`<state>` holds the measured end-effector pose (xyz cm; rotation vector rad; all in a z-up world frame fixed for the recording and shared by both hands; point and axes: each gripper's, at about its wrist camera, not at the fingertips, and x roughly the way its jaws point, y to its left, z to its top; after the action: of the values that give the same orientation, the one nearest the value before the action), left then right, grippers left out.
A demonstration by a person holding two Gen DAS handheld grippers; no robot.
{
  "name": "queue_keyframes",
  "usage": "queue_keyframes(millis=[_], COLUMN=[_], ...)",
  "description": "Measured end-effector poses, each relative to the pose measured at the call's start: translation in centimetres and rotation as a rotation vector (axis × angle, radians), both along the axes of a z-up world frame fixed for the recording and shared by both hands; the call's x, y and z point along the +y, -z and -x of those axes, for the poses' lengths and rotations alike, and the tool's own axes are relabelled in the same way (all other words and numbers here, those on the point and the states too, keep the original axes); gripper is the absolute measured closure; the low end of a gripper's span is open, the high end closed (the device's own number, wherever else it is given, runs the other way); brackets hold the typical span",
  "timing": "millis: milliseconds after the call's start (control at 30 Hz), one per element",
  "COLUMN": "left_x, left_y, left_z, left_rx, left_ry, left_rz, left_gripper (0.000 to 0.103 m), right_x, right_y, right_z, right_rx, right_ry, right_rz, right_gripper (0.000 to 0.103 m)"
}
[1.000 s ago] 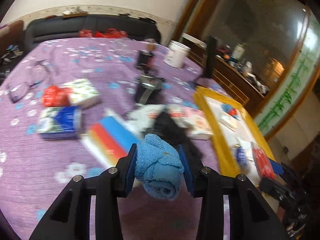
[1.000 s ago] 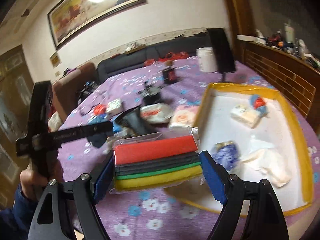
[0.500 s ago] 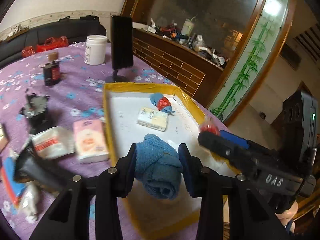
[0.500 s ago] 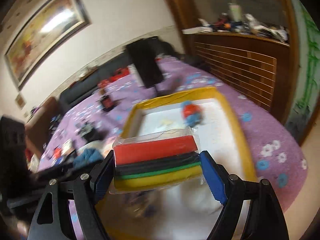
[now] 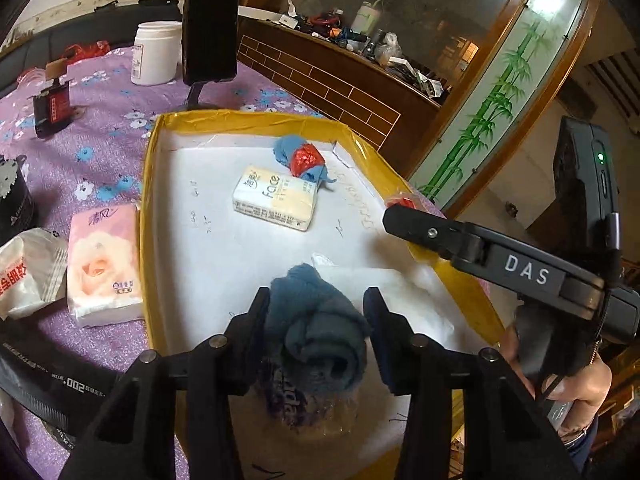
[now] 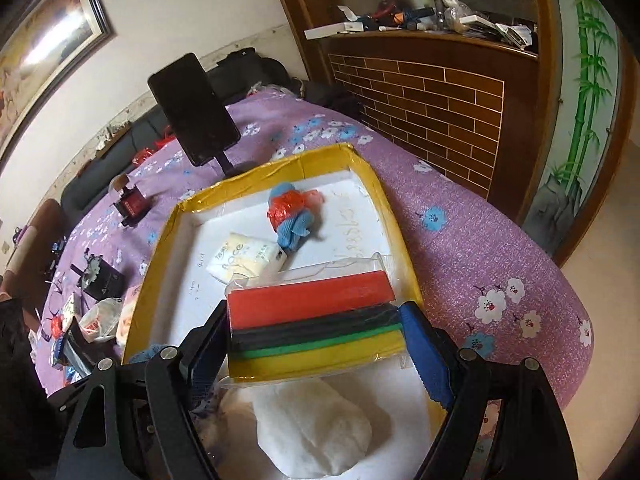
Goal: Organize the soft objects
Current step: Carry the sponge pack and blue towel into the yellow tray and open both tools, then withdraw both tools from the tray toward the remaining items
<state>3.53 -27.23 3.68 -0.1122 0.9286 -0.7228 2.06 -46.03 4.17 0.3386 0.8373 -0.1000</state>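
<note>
Over the yellow-rimmed tray [image 5: 149, 184], the left gripper [image 5: 320, 320] is letting go of a rolled blue towel [image 5: 320, 328]: its jaws are opening, the left pad beside the roll, the right pad clear of it with a gap showing. The towel sits between the fingers, low over the tray's white floor, above a clear wrapped packet [image 5: 304, 408] and beside a white cloth [image 5: 384, 292]. Done well, this release means spreading the jaws fully before lifting straight back, so the terry does not snag on a pad and drag out.

The right gripper [image 6: 316, 340] is clamped on a bagged stack of sponges [image 6: 312, 320], red on top, then black, green and yellow, pads pressing both ends. The pack hangs above the tray's near end, over a white wad [image 6: 312, 428]. It likely wants a bare patch of floor, set flat, before the grip eases.

Already in the tray lie a pale tissue pack [image 5: 276, 198] and a blue cloth bundle wrapped in red [image 5: 302, 158]. A pink tissue pack [image 5: 105, 264] waits outside on the purple tablecloth [image 5: 100, 152].
</note>
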Motion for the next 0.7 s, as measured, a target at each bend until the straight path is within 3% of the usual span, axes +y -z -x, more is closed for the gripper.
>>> queue_keyframes(millis=[33, 100, 133, 333, 700], left_x=[0.1, 0.2, 0.4, 1.0, 1.6], left_y=[0.0, -0.2, -0.3, -0.6, -2.5], left_z=[0.0, 0.3, 0.4, 0.3, 2.2], left_rx=[-0.005, -0.007, -0.006, -0.007, -0.023], left_ry=[0.006, 0.005, 0.003, -0.015, -0.043], left_rz=[0.0, 0.007, 0.025, 0.047, 0.012], left_gripper=[0.053, 0.03, 0.026, 0.025, 0.025], right_x=[0.1, 0.3, 0.4, 0.7, 2.2], right_y=[0.0, 0.0, 0.0, -0.4, -3.0], right_z=[-0.1, -0.1, -0.2, 0.5, 3.8], right_rx=[0.002, 0.001, 0.001, -0.032, -0.14], right_ry=[0.002, 0.003, 0.004, 0.01, -0.011], right_rz=[0.002, 0.003, 0.004, -0.018, -0.064], right_gripper=[0.017, 0.016, 0.016, 0.016, 0.016])
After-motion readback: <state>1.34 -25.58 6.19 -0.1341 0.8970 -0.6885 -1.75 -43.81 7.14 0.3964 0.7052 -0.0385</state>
